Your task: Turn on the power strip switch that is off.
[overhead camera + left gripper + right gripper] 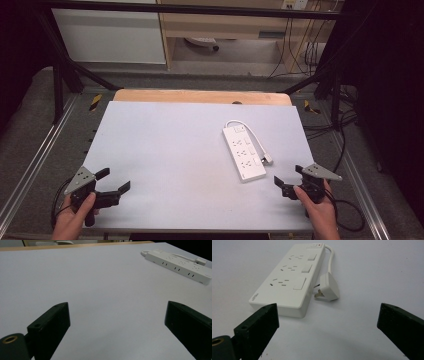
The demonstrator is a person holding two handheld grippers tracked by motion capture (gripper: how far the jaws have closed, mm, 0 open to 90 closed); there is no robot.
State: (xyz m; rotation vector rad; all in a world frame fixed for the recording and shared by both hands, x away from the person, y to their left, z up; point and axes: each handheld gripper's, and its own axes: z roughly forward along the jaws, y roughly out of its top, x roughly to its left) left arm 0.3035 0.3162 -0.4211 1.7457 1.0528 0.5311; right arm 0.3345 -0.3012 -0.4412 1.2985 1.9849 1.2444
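A white power strip (243, 152) with three sockets and switches lies on the pale table sheet (170, 150), right of centre. Its short cable loops round to a white plug (267, 160) lying beside its right side. My right gripper (287, 174) is open just right of the strip's near end, and nothing sits between its jaws. The right gripper view has the strip (289, 277) and plug (329, 287) close ahead of the open gripper (328, 315). My left gripper (115, 179) is open and holds nothing at the near left corner. The left gripper view has the strip (178, 266) far off to the right.
A wooden table edge (200, 96) shows behind the sheet. Black frame posts (60, 85) and metal rails (35, 160) flank the table. Cables (345, 135) hang off to the right. The sheet's middle and left are bare.
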